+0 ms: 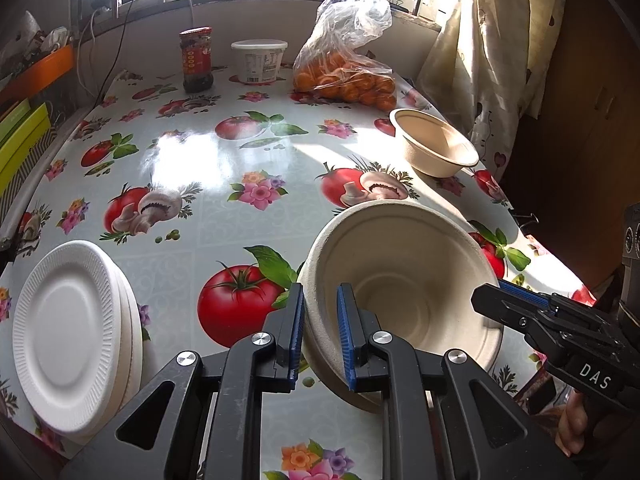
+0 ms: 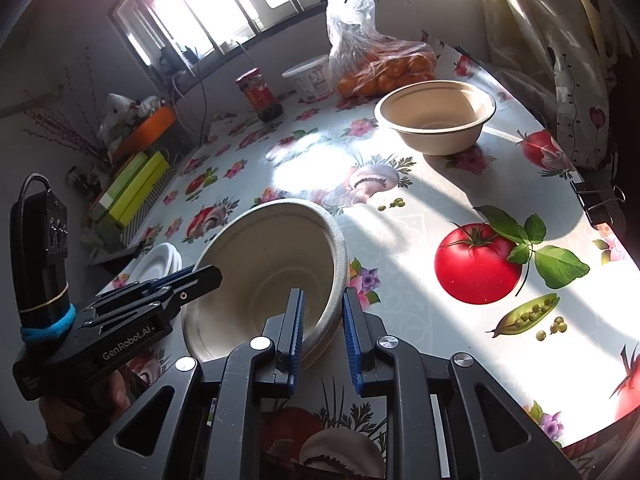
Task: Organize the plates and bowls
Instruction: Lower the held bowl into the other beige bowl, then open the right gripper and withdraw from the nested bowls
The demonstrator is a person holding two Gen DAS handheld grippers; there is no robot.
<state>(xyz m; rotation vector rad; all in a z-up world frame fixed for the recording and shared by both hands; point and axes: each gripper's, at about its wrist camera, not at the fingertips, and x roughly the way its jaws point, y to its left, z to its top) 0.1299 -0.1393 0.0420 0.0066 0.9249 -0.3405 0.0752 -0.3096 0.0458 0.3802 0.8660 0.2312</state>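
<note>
The left gripper (image 1: 318, 328) is clamped on the near bowl's (image 1: 404, 276) rim, holding it tilted above the tabletop (image 1: 224, 184) near its front edge. The right gripper (image 2: 322, 336) straddles the opposite rim, its outer pad clear of the wall, so apparently not gripping. A second bowl (image 2: 436, 116) sits toward the far right corner; plates (image 1: 72, 332) are stacked at the front left edge, suggesting like goes with like.

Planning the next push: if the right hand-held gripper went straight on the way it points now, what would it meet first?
Probably the tilted bowl: its rim already sits between the right hand-held gripper pads, so the wall comes first. Depth is uncertain.
</note>
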